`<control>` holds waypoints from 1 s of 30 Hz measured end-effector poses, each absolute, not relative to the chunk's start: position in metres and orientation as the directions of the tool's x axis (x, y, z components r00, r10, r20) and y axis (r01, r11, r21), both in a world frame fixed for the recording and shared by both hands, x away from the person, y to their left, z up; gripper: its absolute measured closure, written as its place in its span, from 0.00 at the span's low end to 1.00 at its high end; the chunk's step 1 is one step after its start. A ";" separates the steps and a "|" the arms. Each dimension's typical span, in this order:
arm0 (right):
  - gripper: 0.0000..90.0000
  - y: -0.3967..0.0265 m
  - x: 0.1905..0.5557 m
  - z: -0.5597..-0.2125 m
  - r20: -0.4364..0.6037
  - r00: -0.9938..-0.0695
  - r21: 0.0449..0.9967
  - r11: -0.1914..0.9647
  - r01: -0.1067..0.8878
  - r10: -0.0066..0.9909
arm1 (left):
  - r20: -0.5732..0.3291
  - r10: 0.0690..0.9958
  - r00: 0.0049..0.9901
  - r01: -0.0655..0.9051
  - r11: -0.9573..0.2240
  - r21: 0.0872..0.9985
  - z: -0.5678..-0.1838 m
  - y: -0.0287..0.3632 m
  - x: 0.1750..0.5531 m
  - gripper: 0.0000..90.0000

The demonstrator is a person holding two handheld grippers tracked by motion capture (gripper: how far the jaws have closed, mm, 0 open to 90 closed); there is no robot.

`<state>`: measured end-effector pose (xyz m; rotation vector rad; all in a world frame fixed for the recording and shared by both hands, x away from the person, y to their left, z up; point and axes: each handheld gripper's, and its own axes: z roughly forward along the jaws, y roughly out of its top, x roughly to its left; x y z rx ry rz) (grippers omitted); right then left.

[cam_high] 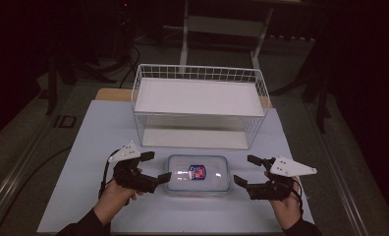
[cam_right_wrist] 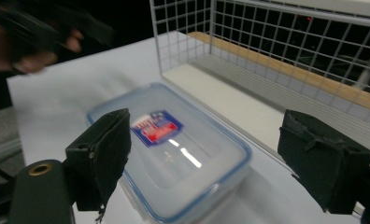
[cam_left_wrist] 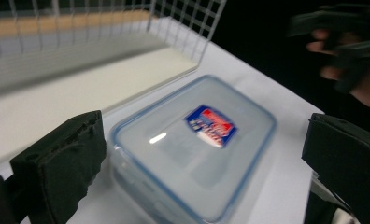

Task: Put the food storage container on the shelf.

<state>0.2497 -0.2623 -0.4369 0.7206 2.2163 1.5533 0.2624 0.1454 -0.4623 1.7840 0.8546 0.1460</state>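
Note:
A clear plastic box (cam_high: 197, 174) with a blue-rimmed lid and a red and blue label lies flat on the white table (cam_high: 99, 132), near its front edge. My left gripper (cam_high: 155, 166) is just left of the box, open, its pads apart from the box. My right gripper (cam_high: 245, 169) is just right of it, also open, a small gap away. In the left gripper view the box (cam_left_wrist: 192, 144) lies ahead between my wide black jaws, with nothing gripped. In the right gripper view the box (cam_right_wrist: 169, 149) sits likewise, below and ahead of the spread jaws.
A white wire basket (cam_high: 200, 105) with a flat white shelf on top stands just behind the box, its open side facing me. Its mesh wall (cam_right_wrist: 267, 42) is close to the right gripper. Table edges run left and right; dark floor and stand legs lie beyond.

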 end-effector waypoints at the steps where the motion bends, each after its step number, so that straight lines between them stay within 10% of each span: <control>1: 0.19 -0.262 0.249 -0.436 0.002 -0.809 0.941 0.272 0.199 0.588 | -0.333 0.612 0.717 0.512 -0.137 0.848 -0.466 0.145 0.267 0.00; 17: 0.11 -0.254 0.244 -0.448 -0.022 -0.762 0.923 0.305 0.233 0.647 | -0.704 0.575 0.417 0.889 -0.096 0.449 -0.517 0.144 0.319 0.00; 30: 0.14 -0.258 0.248 -0.457 0.056 -0.775 0.901 0.302 0.311 0.630 | -0.811 0.478 0.338 0.939 -0.114 0.324 -0.533 0.147 0.328 0.45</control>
